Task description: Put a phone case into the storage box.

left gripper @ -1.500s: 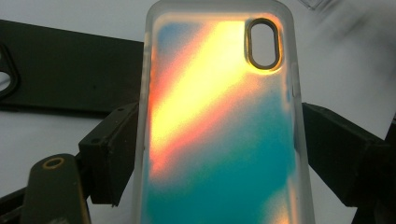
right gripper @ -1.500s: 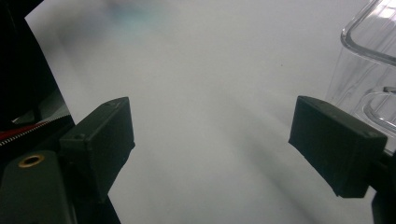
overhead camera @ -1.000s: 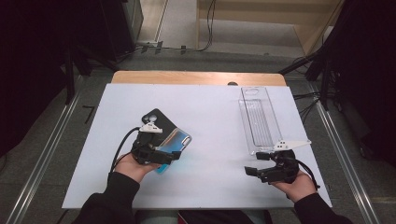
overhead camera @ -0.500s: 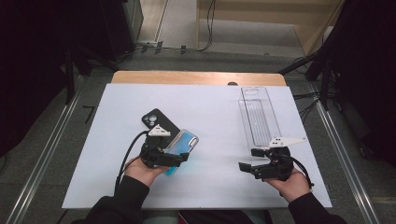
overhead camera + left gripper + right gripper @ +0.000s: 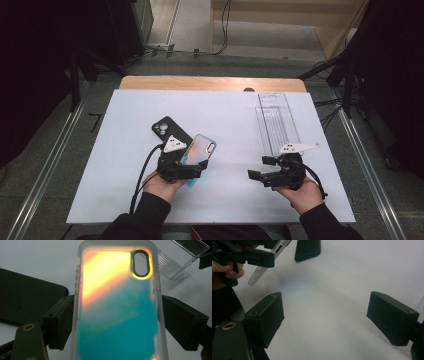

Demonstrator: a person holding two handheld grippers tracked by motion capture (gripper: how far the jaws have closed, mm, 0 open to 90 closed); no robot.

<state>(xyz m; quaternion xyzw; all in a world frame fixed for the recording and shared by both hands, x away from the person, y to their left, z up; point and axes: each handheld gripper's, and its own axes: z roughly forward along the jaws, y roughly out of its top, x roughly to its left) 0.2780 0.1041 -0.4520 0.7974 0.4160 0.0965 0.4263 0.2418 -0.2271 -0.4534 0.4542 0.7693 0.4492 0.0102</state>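
An iridescent phone case (image 5: 117,307), orange fading to teal, sits clamped by its long edges between the jaws of the left claw (image 5: 192,167), left of centre over the white worktop (image 5: 230,115) and near its front edge. A black phone (image 5: 167,129) lies on the worktop just at the case's 10 o'clock. At its 3 o'clock, well apart, the right claw (image 5: 257,169) hangs with jaws spread wide and nothing between them. A clear tray (image 5: 276,122) lies at that claw's 12 o'clock.
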